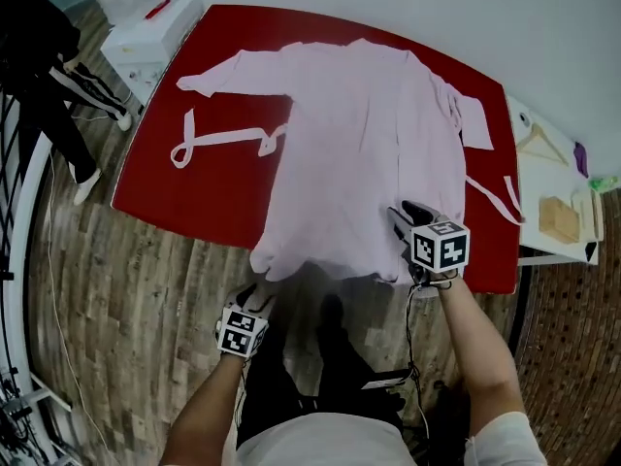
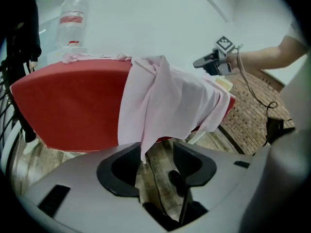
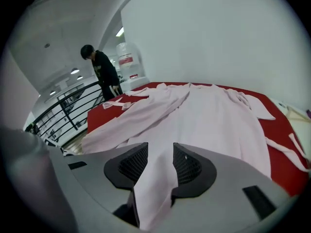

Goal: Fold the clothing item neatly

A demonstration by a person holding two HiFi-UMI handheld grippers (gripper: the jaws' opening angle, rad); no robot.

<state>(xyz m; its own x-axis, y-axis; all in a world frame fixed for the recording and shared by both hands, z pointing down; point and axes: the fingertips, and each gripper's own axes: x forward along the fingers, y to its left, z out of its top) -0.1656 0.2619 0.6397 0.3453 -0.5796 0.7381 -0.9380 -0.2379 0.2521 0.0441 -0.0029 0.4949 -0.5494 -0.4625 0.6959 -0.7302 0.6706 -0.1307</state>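
Note:
A pale pink robe (image 1: pixel 359 134) lies spread on the red table (image 1: pixel 194 192), its hem hanging over the near edge. My right gripper (image 1: pixel 400 217) is over the hem's right corner and is shut on a fold of the robe (image 3: pixel 209 110), which runs between its pads (image 3: pixel 160 154). My left gripper (image 1: pixel 258 299) hangs below the table's near edge under the hem's left corner. In the left gripper view its jaws (image 2: pixel 156 152) stand apart, and a loose tip of the robe (image 2: pixel 170 101) dangles beside the left pad, unpinched. The robe's belt (image 1: pixel 223 139) lies on the table's left part.
A person in dark clothes (image 1: pixel 49 56) stands at the left by a black railing (image 3: pixel 68 110). A white box (image 1: pixel 155 27) sits beyond the table's far left corner. A side table holds a hanger (image 1: pixel 543 144) and a wooden block (image 1: pixel 558 216). Wooden floor lies around.

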